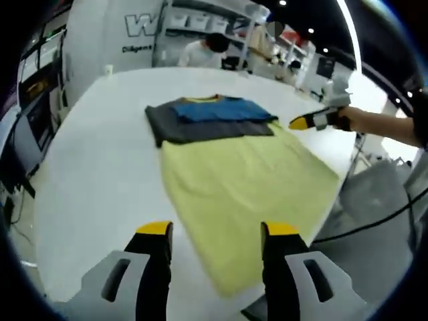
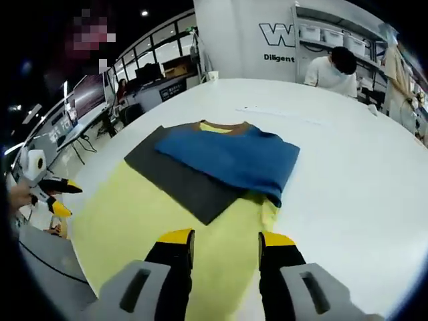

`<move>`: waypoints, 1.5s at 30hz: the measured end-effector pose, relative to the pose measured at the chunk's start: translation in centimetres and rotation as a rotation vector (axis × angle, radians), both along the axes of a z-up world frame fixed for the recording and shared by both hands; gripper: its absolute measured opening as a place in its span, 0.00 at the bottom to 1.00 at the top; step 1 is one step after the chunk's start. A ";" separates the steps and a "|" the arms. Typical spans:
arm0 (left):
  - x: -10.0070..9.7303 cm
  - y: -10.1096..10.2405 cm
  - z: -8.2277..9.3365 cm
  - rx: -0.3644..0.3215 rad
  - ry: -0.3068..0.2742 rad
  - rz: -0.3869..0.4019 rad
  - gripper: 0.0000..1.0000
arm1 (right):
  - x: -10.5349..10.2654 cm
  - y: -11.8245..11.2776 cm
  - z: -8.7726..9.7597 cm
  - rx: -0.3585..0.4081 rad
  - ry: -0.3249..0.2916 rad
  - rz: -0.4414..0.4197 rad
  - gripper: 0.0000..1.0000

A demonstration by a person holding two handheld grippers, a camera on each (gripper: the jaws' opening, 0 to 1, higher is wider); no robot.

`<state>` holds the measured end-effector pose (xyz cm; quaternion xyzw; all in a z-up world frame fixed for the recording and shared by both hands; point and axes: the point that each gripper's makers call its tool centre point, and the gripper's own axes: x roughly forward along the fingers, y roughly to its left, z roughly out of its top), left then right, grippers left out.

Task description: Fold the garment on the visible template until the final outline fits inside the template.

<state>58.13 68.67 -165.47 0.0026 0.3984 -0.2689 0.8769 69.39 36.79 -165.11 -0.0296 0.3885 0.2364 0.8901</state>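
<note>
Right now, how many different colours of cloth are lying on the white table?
3. A blue piece lies on top at the far end, a dark grey piece beneath it, and a yellow piece stretches toward the grippers. More layers may be hidden underneath.

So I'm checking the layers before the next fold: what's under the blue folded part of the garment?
Under the blue part lies a dark grey rectangle, probably the template, on the garment's yellow part. How far grey and yellow run beneath the blue is covered.
</note>
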 end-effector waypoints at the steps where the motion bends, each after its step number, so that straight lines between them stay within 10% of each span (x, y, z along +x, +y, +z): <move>1: -0.2 0.0 -0.2 0.000 0.005 0.000 0.49 | -0.4 -0.2 -0.1 -0.003 0.005 -0.001 0.34; 23: -3.2 -0.4 -1.6 0.019 0.077 -0.041 0.41 | -10.8 -2.0 -1.9 -0.068 0.158 0.110 0.30; 45: -5.0 0.8 -2.2 -0.021 0.114 0.045 0.14 | -15.3 -2.3 -2.8 -0.040 0.289 0.078 0.07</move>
